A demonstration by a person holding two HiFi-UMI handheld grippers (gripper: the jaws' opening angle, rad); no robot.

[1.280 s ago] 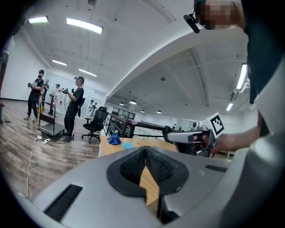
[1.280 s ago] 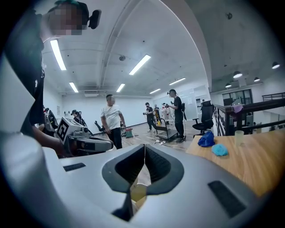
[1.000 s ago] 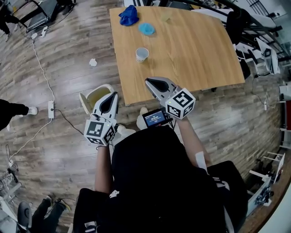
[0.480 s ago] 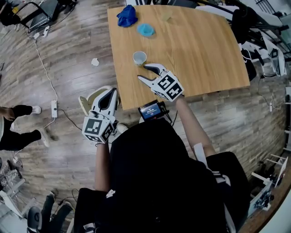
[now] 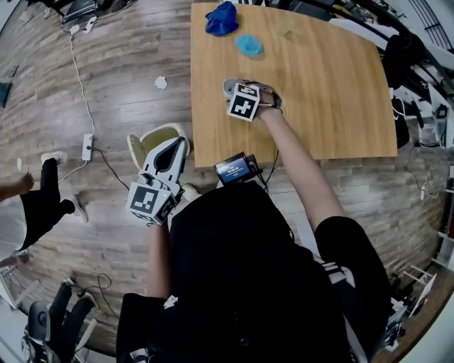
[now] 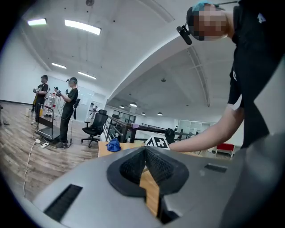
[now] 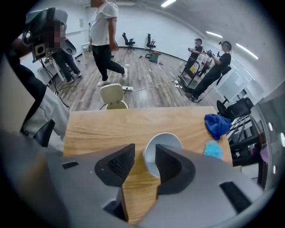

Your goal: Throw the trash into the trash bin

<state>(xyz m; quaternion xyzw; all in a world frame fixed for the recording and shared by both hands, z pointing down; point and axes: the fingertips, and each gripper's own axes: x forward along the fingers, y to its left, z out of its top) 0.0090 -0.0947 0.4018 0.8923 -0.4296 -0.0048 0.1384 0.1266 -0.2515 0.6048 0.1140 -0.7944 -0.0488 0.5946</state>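
Observation:
A white paper cup (image 7: 162, 151) stands on the wooden table (image 5: 319, 85). My right gripper (image 7: 138, 167) points down over it; its closing jaws straddle the cup's near rim, and the left pad stands clear of it. From the head view the right gripper (image 5: 240, 88) covers nearly all of the cup (image 5: 227, 86). My left gripper (image 5: 174, 145) hovers shut and empty, its tip over the trash bin (image 5: 152, 142) on the floor beside the table. Its pads (image 6: 144, 153) meet at the tips.
A blue cloth (image 5: 221, 19) and a light blue wad (image 5: 248, 45) lie at the table's far end. Crumpled paper (image 5: 161, 83) and a power strip (image 5: 87, 147) with its cable are on the floor. A person's legs (image 5: 42, 198) stand at left; other people and office chairs are farther off.
My right gripper has gone from the table's near edge out over the cup, tipped downward and opened its jaws. The left gripper has barely shifted.

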